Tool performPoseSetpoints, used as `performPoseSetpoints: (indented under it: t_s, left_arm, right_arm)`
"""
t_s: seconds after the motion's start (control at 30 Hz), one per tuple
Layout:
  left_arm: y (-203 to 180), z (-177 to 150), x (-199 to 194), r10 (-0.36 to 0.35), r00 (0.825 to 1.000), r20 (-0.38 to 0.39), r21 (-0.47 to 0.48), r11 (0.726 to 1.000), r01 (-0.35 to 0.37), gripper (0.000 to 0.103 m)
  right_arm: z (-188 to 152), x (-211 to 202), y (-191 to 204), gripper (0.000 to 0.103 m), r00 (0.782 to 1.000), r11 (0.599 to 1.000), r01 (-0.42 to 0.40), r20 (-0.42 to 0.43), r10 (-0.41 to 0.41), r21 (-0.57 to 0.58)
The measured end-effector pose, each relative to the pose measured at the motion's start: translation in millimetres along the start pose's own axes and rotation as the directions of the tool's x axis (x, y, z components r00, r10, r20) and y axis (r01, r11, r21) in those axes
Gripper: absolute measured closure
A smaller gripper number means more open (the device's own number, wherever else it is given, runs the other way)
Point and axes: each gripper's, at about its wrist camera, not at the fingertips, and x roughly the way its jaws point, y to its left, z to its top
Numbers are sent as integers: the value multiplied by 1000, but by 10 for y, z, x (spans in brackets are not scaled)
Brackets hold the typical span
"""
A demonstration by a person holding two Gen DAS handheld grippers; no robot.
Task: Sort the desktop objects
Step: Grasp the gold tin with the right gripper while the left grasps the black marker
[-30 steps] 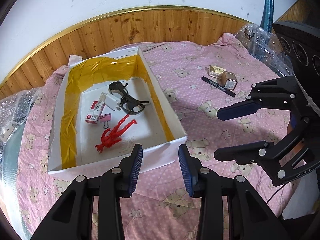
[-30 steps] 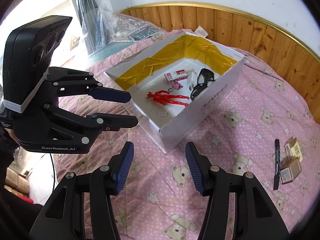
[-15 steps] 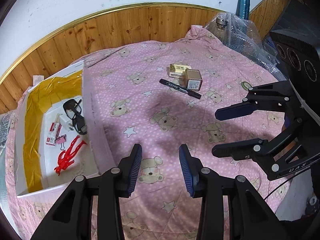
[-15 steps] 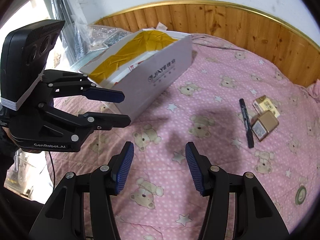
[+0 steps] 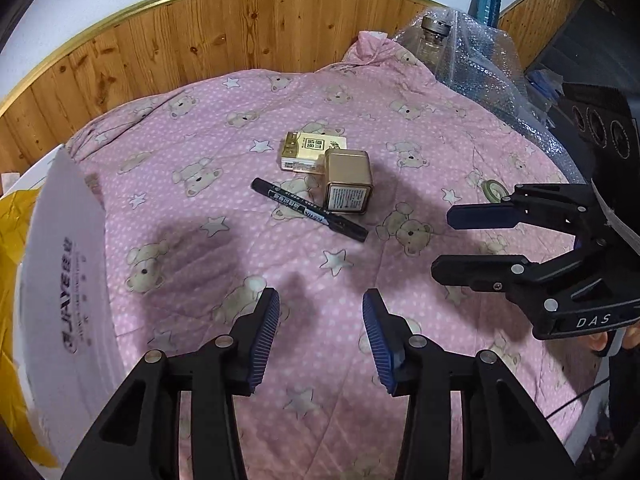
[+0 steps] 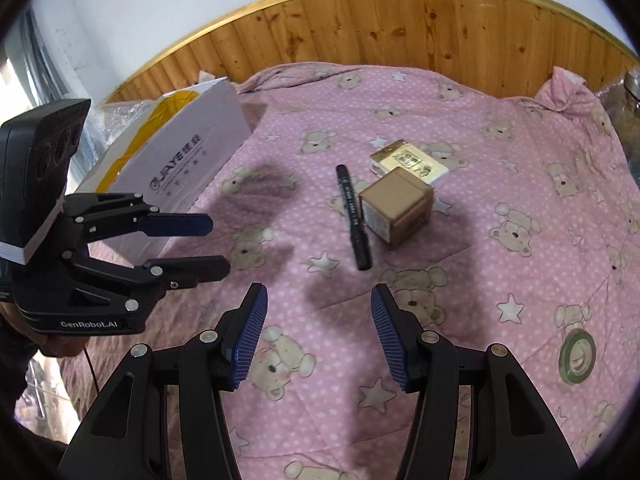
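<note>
On the pink bedspread, printed with teddy bears and white stars, three loose things lay in a small cluster: one black marker pen, one gold-brown square tin and one flat cream-and-gold packet. In the left wrist view the cluster sat at about twelve o'clock from the left gripper. The marker lay slantwise, its white lettering too small to read, with the tin just beside its far side and the packet at the tin's eleven o'clock, touching or nearly so. The tin's near face carried a printed label and the packet's top bore framed characters, neither legible.

At nine o'clock stood one white cardboard box, its outer wall printed with what read as "JIAYE" and some characters, its inside lined with yellow tape. One roll of tape lay apart at the right gripper's three o'clock.

Two grippers hovered over the cloth, both with blue pads spread wide and nothing between them. The left one's body read "GenRobot.AI" in the right wrist view; the right one's read "DAS" in the left wrist view, where it sat at three o'clock. Wooden panelling with a gold edge ran behind the bed, and bubble wrap over a glass jar lay at one o'clock.
</note>
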Motion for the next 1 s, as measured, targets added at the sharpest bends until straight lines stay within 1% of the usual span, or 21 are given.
performPoseSetpoints:
  t_s: [0.07,0.13,0.23,0.3,0.33,0.4,0.53,0.63,0.67,0.73,0.77,0.8,0.9,0.97,1.0]
  left_arm:
    - [-16,113,193,-10,1000,-8,-12,1000,10,58]
    - [-21,211,379,-18,1000,-18,-24,1000,18,58]
    - [-30,357,641,-24,999,-33,-33,999,23,58]
    - [2,438,794,-13,999,-39,-45,999,12,58]
    - [35,463,856,-26,999,-42,-57,998,24,58]
    - [91,499,957,-46,998,-44,-79,996,42,58]
    - [155,552,1128,-52,998,-42,-93,995,48,58]
    - [159,581,1211,-57,998,-39,-80,995,54,53]
    - [155,585,1224,-50,998,-33,-71,996,48,50]
    - [157,579,1218,-36,999,-34,-53,998,34,50]
    - [175,565,1194,-22,999,-35,-48,999,20,48]
    - [197,548,1166,-5,999,-36,-42,999,3,48]
    - [339,455,1025,90,995,-36,-35,995,-91,48]
    - [447,407,935,107,994,-31,-52,993,-108,48]
    - [492,392,904,99,995,-30,-63,993,-101,48]
  right_arm:
    - [70,70,-145,46,1000,999,10,13,-11,31]
    - [134,146,-231,46,1000,999,15,14,-15,34]
    - [235,305,-311,45,999,999,39,0,-39,5]
    - [288,391,-371,45,998,998,57,-4,-57,-6]
    - [311,427,-408,45,998,998,64,-5,-64,-7]
    - [358,499,-487,44,998,998,57,-8,-57,-3]
    - [444,634,-633,44,999,999,43,-13,-43,5]
    - [489,700,-729,41,1000,1000,5,-3,-5,27]
    - [499,711,-754,40,1000,999,-5,0,5,32]
    - [507,717,-799,40,1000,999,-21,2,20,38]
    - [499,698,-818,39,1000,999,-10,4,10,36]
    - [490,673,-833,38,1000,999,14,10,-15,31]
    - [469,570,-865,35,995,995,95,30,-96,24]
    - [483,483,-873,35,988,989,147,51,-149,36]
    - [505,447,-862,35,987,988,146,66,-148,45]
